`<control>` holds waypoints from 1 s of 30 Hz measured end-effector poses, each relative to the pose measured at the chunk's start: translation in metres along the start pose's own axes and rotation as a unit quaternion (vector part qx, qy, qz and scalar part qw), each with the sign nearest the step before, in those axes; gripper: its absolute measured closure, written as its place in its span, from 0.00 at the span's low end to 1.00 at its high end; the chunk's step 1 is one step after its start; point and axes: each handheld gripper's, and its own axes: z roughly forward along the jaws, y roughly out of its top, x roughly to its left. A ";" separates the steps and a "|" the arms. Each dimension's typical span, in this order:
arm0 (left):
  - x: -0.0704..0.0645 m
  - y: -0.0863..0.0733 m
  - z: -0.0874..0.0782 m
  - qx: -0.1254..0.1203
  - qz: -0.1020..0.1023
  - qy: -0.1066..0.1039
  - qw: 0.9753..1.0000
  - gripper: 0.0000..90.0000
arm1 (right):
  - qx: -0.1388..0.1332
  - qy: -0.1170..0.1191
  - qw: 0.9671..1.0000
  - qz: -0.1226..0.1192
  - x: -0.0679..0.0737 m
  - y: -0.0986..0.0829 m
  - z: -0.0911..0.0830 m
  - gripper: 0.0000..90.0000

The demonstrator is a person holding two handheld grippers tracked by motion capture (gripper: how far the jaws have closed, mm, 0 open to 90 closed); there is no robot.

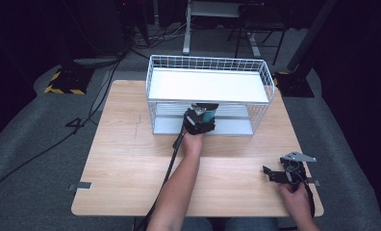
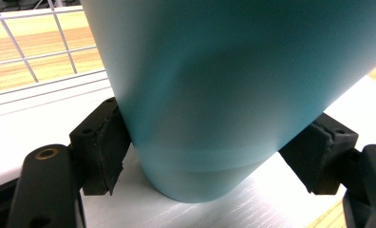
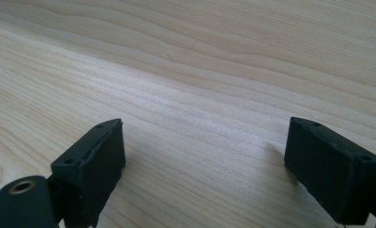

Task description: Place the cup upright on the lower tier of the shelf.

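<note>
Both black jaws of the left gripper [image 2: 210,156] press against the sides of a light blue cup [image 2: 233,95], which stands on the white lower shelf [image 2: 43,128] of the white wire rack [image 1: 270,89] at the far side of the wooden table [image 1: 126,159]. In the high view the left gripper [image 1: 199,119] reaches into the rack's open front. The right gripper [image 3: 205,164] rests low over bare wood near the table's right front corner, its jaws wide apart with nothing between them.
</note>
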 end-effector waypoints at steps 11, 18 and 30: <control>0.000 0.000 -0.004 -0.013 -0.024 0.003 1.000 0.16 | 0.000 0.000 1.000 0.000 0.000 0.000 0.000 0.15; 0.002 0.002 -0.018 -0.018 -0.026 0.024 0.999 0.10 | 0.000 0.000 1.000 0.000 0.000 0.000 0.000 0.15; 0.004 -0.004 -0.052 -0.024 -0.023 -0.011 0.999 0.08 | 0.000 0.002 1.000 -0.001 0.001 0.001 0.002 0.15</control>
